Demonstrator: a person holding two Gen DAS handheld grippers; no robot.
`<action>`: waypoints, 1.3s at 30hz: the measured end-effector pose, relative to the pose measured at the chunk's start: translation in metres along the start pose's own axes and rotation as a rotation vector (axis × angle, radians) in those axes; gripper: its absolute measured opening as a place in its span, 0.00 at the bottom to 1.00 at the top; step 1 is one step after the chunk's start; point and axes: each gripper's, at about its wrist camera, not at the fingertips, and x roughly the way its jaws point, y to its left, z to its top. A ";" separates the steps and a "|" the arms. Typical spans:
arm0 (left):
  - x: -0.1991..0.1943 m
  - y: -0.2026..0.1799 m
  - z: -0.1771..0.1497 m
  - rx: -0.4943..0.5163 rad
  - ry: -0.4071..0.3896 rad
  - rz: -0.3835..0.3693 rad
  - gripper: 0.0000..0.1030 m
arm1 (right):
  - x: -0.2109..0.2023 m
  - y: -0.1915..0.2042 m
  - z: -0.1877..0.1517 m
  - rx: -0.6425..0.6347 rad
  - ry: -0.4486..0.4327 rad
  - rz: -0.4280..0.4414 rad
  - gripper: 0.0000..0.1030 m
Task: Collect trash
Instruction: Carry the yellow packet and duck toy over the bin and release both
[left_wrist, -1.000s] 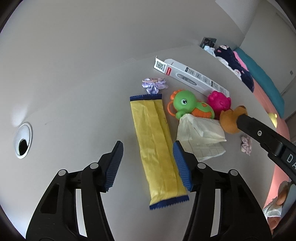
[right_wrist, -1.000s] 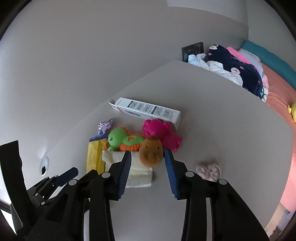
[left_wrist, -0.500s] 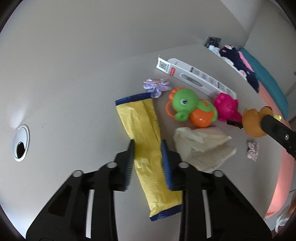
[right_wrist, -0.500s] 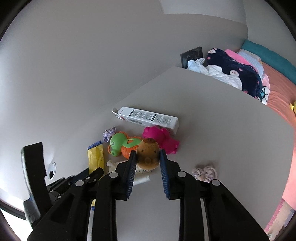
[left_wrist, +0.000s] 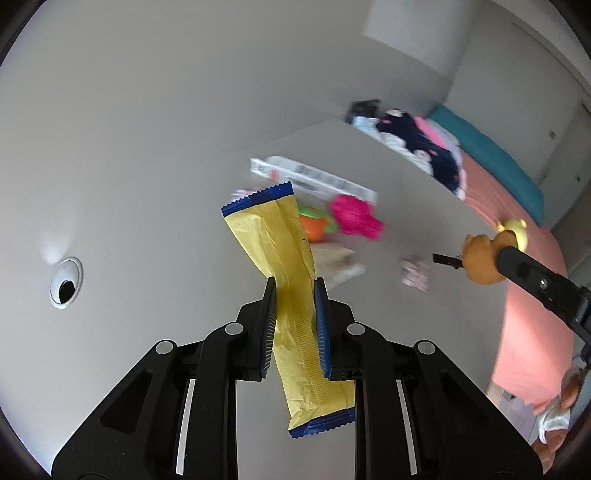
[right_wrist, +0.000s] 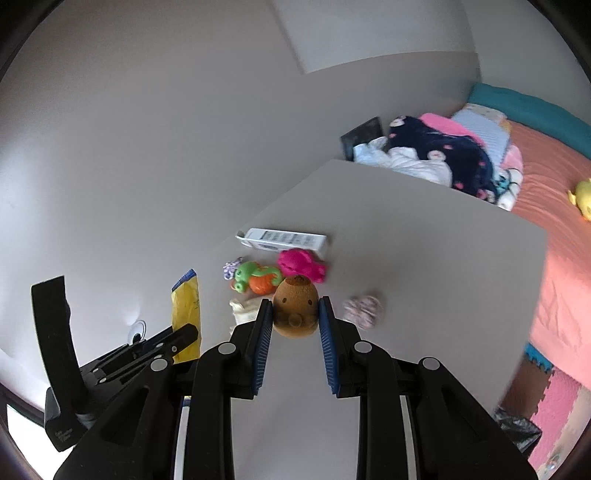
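Note:
My left gripper (left_wrist: 294, 291) is shut on a long yellow wrapper (left_wrist: 284, 254) with blue ends and holds it up off the grey table (left_wrist: 147, 332). The wrapper also shows in the right wrist view (right_wrist: 185, 308). My right gripper (right_wrist: 295, 308) is shut on a brown round plush toy (right_wrist: 296, 312), held above the table; the toy also shows in the left wrist view (left_wrist: 480, 260). A crumpled cream tissue (right_wrist: 245, 308) and a white carton box (right_wrist: 284, 240) lie on the table.
A green and orange toy (right_wrist: 256, 277), a pink toy (right_wrist: 301, 264), a purple scrunchie (right_wrist: 229, 266) and a pale scrunchie (right_wrist: 362, 310) lie on the table. A cable hole (left_wrist: 66, 282) sits at the left. A bed with clothes (right_wrist: 443, 155) lies behind.
My left gripper closed on the yellow wrapper and lifted it off the table. My right gripper closed on the brown toy and raised it.

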 end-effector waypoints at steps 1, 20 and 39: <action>-0.003 -0.009 -0.004 0.012 0.000 -0.008 0.18 | -0.012 -0.008 -0.004 0.012 -0.011 -0.005 0.26; -0.006 -0.272 -0.167 0.419 0.124 -0.300 0.18 | -0.179 -0.188 -0.139 0.236 -0.118 -0.276 0.27; 0.027 -0.399 -0.307 0.675 0.343 -0.402 0.63 | -0.218 -0.334 -0.258 0.541 -0.015 -0.461 0.43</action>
